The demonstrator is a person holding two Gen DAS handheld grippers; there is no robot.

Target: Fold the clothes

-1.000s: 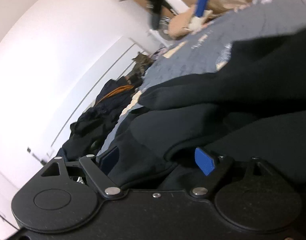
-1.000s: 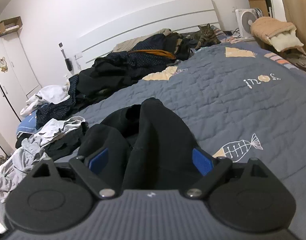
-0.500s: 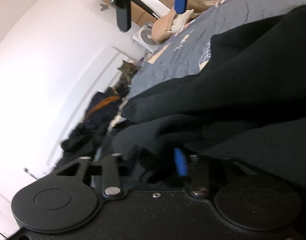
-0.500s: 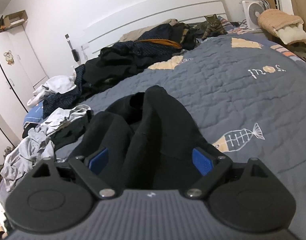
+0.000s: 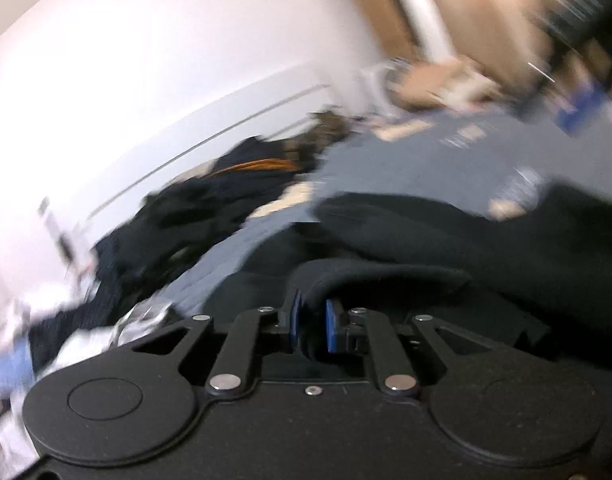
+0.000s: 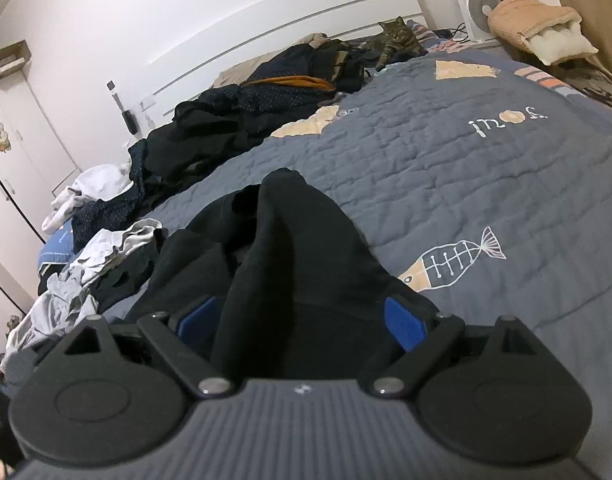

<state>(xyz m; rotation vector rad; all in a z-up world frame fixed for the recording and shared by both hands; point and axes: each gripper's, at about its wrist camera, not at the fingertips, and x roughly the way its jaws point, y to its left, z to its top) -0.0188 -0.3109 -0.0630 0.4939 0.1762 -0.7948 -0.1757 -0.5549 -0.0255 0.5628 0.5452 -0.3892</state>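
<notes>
A black garment (image 6: 289, 240) lies bunched on the grey quilted bed (image 6: 466, 160). In the left wrist view, my left gripper (image 5: 312, 322) is closing, and its blue pads (image 5: 333, 326) pinch a thick fold of the black garment (image 5: 426, 240). That view is blurred by motion. My right gripper (image 6: 301, 320) stands wide open low over the same garment. A raised ridge of black cloth runs between its blue pads (image 6: 406, 322) without being squeezed.
A heap of dark clothes (image 6: 245, 120) lines the headboard side. White and grey clothes (image 6: 97, 256) lie at the left edge. A tabby cat (image 6: 398, 40) rests at the far end, near a white fan (image 6: 480, 4). Bare quilt stretches to the right.
The left gripper's jaws have gone from wide apart to pinched on a fold of the black garment. That hand has lifted and rolled. The right gripper has shifted slightly and stays open.
</notes>
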